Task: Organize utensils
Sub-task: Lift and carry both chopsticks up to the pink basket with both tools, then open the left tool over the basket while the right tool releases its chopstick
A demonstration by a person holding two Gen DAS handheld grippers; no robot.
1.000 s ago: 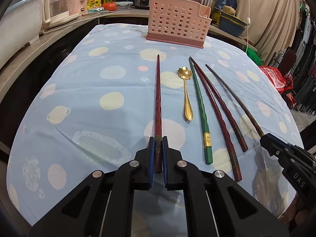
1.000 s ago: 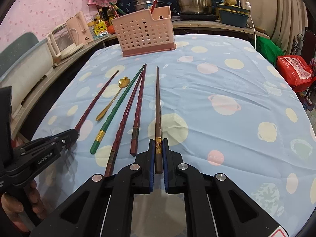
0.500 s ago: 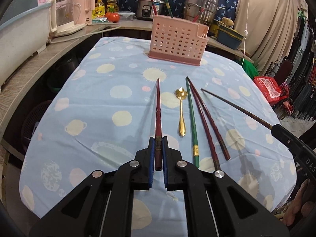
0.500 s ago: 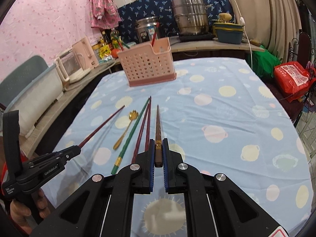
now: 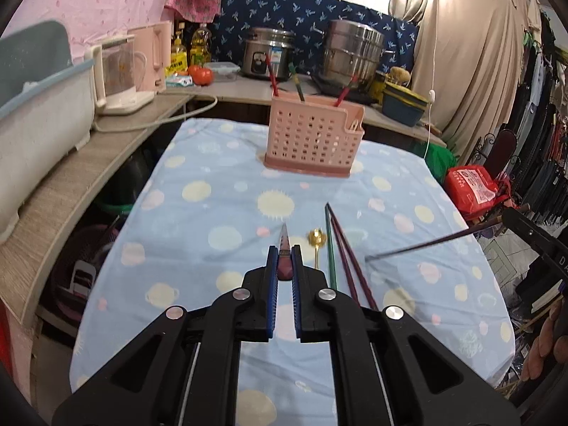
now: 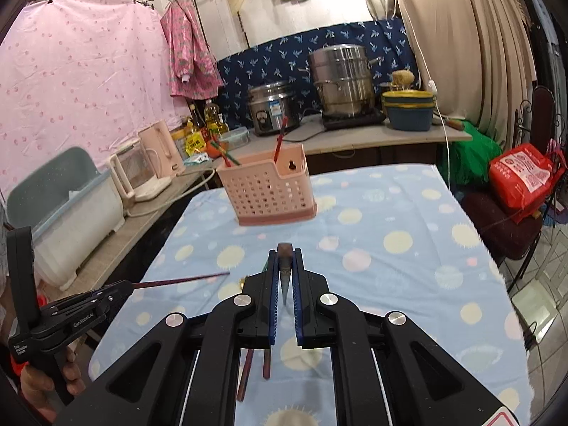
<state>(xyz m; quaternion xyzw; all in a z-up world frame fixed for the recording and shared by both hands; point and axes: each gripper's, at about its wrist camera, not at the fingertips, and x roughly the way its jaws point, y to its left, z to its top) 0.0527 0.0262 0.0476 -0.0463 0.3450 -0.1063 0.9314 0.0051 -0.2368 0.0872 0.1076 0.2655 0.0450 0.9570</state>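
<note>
A table under a pale blue cloth with pastel spots (image 5: 227, 191) fills the scene; a pink perforated plastic utensil basket (image 5: 314, 135) stands at its far end. The left gripper (image 5: 284, 266) is clamped on a dark red chopstick (image 5: 284, 245), the right gripper (image 6: 284, 277) on a brown chopstick (image 6: 284, 259), both held above the cloth. A gold flower-headed spoon (image 5: 317, 239), a green chopstick (image 5: 331, 245) and two maroon chopsticks (image 5: 349, 259) lie near the middle.
</note>
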